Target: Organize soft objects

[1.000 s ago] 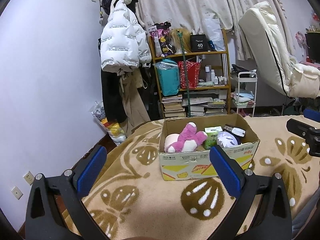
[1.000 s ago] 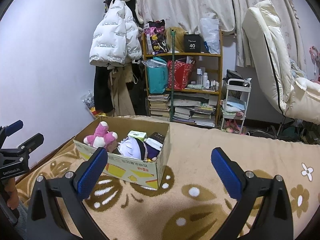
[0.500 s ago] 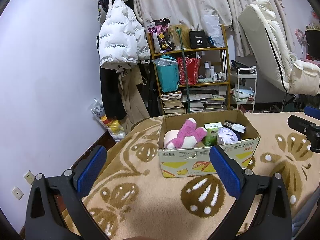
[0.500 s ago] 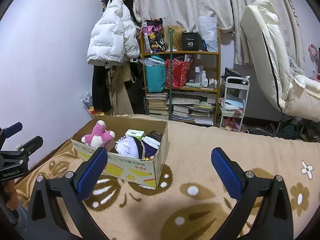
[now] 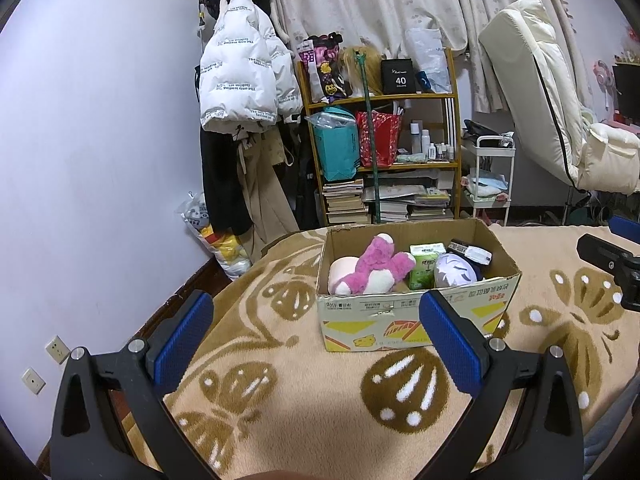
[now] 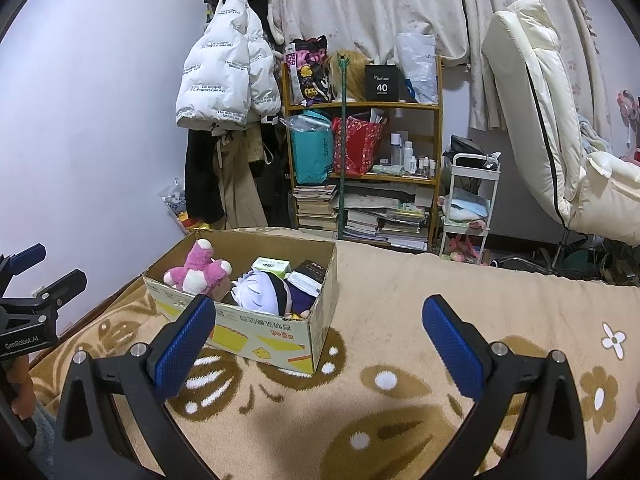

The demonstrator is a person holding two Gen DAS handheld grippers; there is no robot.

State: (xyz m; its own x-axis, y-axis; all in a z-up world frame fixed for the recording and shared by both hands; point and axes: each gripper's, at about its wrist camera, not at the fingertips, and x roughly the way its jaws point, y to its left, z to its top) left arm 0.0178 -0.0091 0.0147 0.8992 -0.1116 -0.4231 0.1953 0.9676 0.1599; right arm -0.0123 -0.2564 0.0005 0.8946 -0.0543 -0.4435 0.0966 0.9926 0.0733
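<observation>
A cardboard box (image 5: 408, 316) stands on a beige patterned blanket (image 5: 304, 392). In it lie a pink and white plush toy (image 5: 376, 266), a green tissue pack (image 5: 425, 264), a white and dark plush doll (image 5: 456, 270) and a dark packet. The box (image 6: 260, 330) with the pink plush (image 6: 200, 268) and doll (image 6: 260, 290) also shows in the right wrist view. My left gripper (image 5: 316, 336) is open and empty, short of the box. My right gripper (image 6: 318, 340) is open and empty, to the right of the box.
Beyond the bed stand a wooden shelf (image 5: 380, 148) with books and bags, a hung white puffer jacket (image 5: 244, 80), a small white cart (image 5: 490, 184) and a cream recliner (image 5: 560, 120). The wall (image 5: 100, 160) lies to the left. The other gripper shows at each view's edge (image 6: 32, 312).
Both views have shifted slightly: the box sits a little lower and nearer the left gripper's fingers. Both grippers stay open and empty.
</observation>
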